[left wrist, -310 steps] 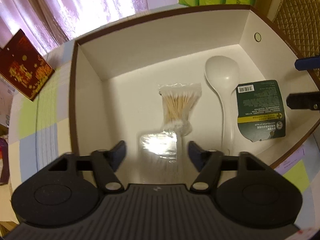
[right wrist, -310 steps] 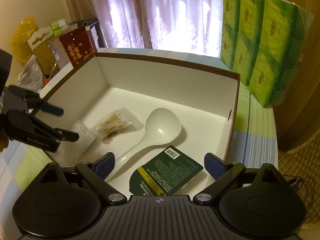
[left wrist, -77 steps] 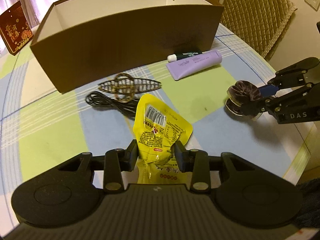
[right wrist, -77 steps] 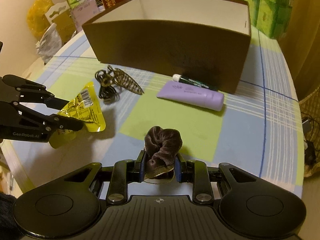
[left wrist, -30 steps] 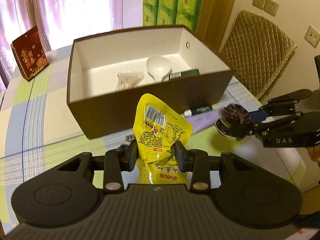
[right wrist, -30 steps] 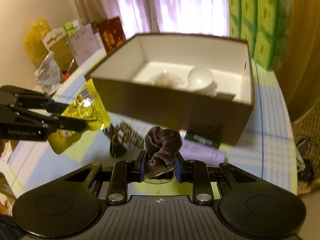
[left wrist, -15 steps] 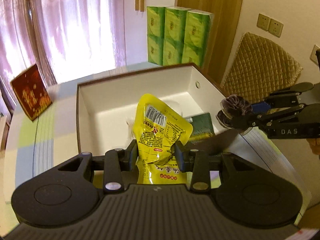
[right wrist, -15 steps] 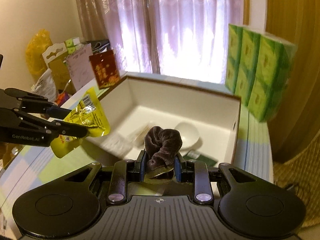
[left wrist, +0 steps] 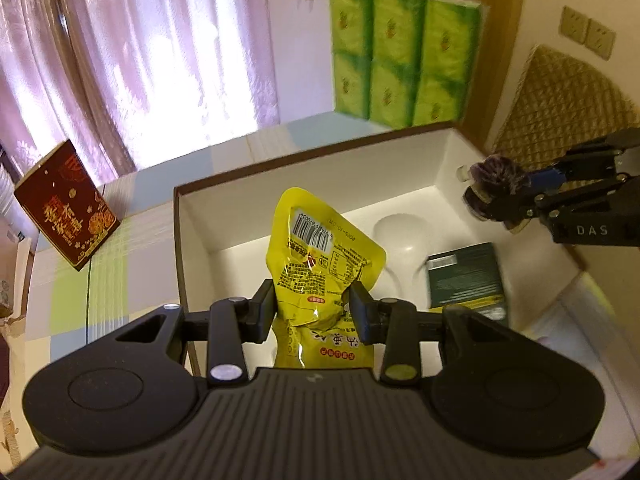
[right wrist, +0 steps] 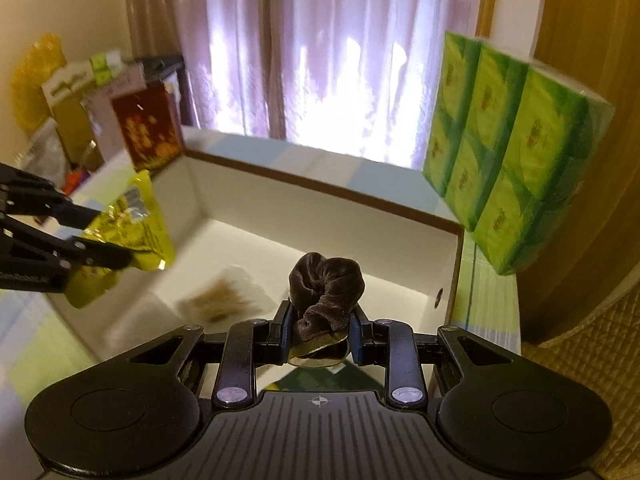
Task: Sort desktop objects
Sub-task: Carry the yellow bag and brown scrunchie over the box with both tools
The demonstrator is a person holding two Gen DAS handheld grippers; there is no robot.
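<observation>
Left wrist view: my left gripper (left wrist: pixel 312 308) clamps the yellow pouch (left wrist: pixel 320 256) directly over the box (left wrist: pixel 192 232); right gripper (right wrist: pixel 320 330) pinches the scrunchie (right wrist: pixel 326 286) above its right end.

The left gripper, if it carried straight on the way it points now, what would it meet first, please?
Probably the white floor of the box. The left gripper, shut on the yellow packet, points down into it, left of the white spoon. Depth is unclear.
</observation>
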